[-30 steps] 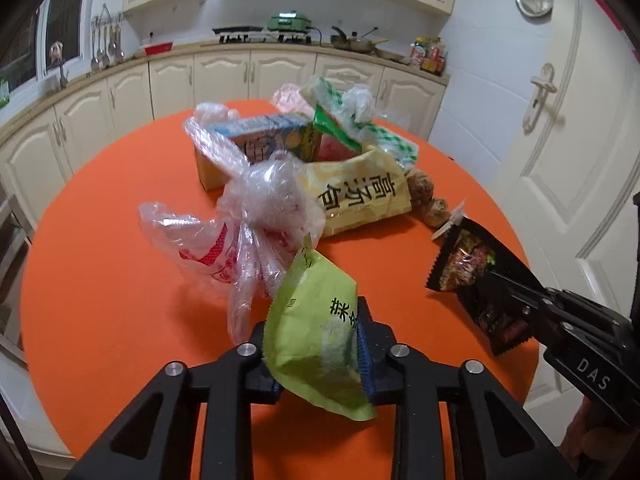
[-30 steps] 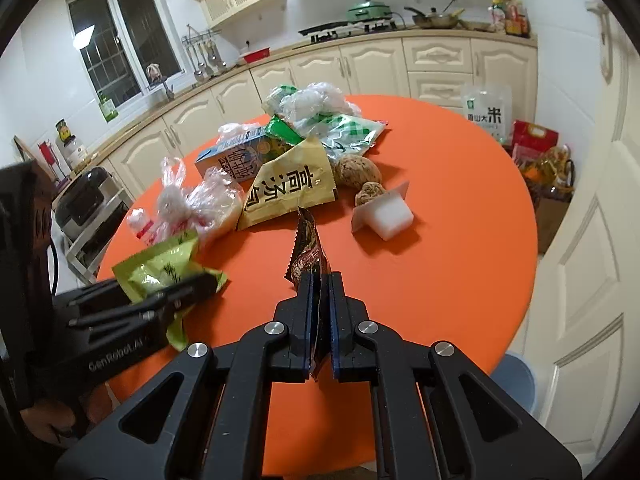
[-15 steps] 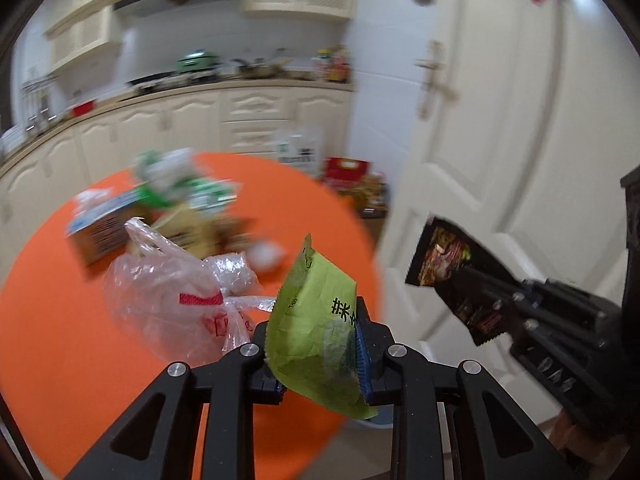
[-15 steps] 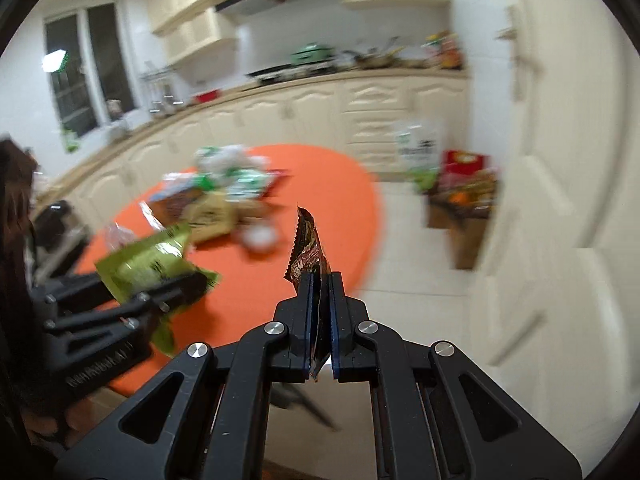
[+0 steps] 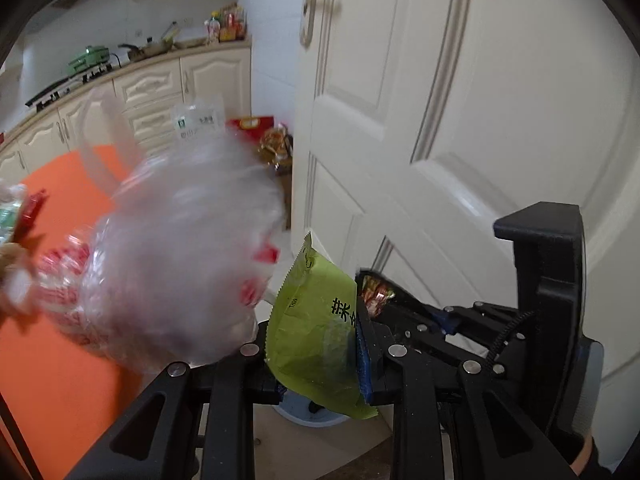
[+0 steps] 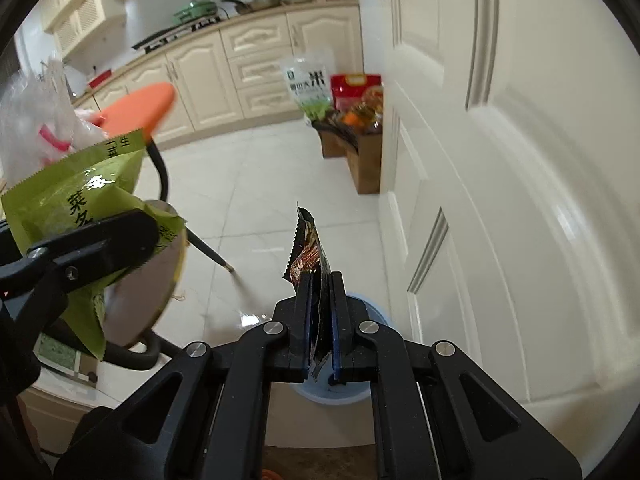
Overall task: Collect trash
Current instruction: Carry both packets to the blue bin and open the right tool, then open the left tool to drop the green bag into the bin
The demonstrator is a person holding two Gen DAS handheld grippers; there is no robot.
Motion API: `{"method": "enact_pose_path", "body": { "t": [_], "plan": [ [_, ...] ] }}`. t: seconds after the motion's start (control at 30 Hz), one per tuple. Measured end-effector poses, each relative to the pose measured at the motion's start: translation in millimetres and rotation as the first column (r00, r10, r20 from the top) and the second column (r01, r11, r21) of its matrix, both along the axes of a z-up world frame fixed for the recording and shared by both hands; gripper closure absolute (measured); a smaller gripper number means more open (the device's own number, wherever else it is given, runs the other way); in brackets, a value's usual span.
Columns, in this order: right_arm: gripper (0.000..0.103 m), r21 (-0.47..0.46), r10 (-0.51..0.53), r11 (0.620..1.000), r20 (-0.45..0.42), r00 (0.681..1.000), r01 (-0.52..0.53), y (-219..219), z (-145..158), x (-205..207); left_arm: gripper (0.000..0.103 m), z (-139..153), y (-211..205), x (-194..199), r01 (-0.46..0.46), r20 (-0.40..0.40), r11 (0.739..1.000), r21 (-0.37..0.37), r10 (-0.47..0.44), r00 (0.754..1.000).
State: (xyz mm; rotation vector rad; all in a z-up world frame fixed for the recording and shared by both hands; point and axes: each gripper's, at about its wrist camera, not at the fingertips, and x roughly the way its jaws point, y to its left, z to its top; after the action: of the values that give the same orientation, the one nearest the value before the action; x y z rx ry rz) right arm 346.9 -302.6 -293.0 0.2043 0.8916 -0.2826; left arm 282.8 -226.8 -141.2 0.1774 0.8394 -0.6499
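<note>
Right wrist: right tool (image 6: 320, 316) pinches dark wrapper (image 6: 310, 248) (left tool (image 5: 316, 354) clamps green packet (image 5: 316, 328)).

A crinkled lime-green foil snack packet with black Chinese characters (image 5: 316, 332) is standing nearly upright at the lower centre of the left wrist view, its serrated top edge pointing up and its lower half being pinched. A clear plastic bag with red print (image 5: 176, 264), blurred, is hanging beside it at the left centre. In the right wrist view, a dark glossy snack wrapper with red-orange printing (image 6: 310, 256) is sticking up edge-on at the lower centre, above a pale blue round bin (image 6: 362, 392) on the floor.
</note>
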Motion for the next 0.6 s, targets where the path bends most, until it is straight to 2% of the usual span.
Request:
{"method": "enact_pose_path", "body": {
  "t": [0.07,0.1,0.13,0.2,0.43,0.6],
  "plan": [
    [0.09,-0.001,-0.009,1.0,-0.014,1.0,0.009,-11,-13,7,0.08,-10,-10,11,-0.002,-0.015,1.0,0.024,0.002,1.0],
    [0.08,0.001,-0.011,1.0,-0.021,1.0,0.011,-16,-19,12,0.08,-15,-14,16,0.002,-0.021,0.999,0.034,-0.001,1.0],
    [0.064,0.002,-0.013,1.0,-0.021,1.0,0.013,-19,-23,12,0.08,-20,-19,19,0.005,-0.022,0.999,0.049,-0.004,1.0],
    [0.052,-0.013,-0.032,0.999,-0.033,0.999,0.031,-28,-29,16,0.08,-26,-28,24,0.007,-0.022,0.998,0.065,-0.005,1.0],
    [0.05,-0.061,-0.1,0.993,-0.05,0.994,0.097,-44,-34,7,0.08,-39,-47,42,0.041,-0.037,0.995,0.093,-0.037,0.999],
    [0.049,-0.054,-0.112,0.993,-0.037,0.993,0.11,-48,-32,-2,0.08,-31,-45,40,0.065,-0.018,0.994,0.083,-0.063,0.998]
  ]
}}
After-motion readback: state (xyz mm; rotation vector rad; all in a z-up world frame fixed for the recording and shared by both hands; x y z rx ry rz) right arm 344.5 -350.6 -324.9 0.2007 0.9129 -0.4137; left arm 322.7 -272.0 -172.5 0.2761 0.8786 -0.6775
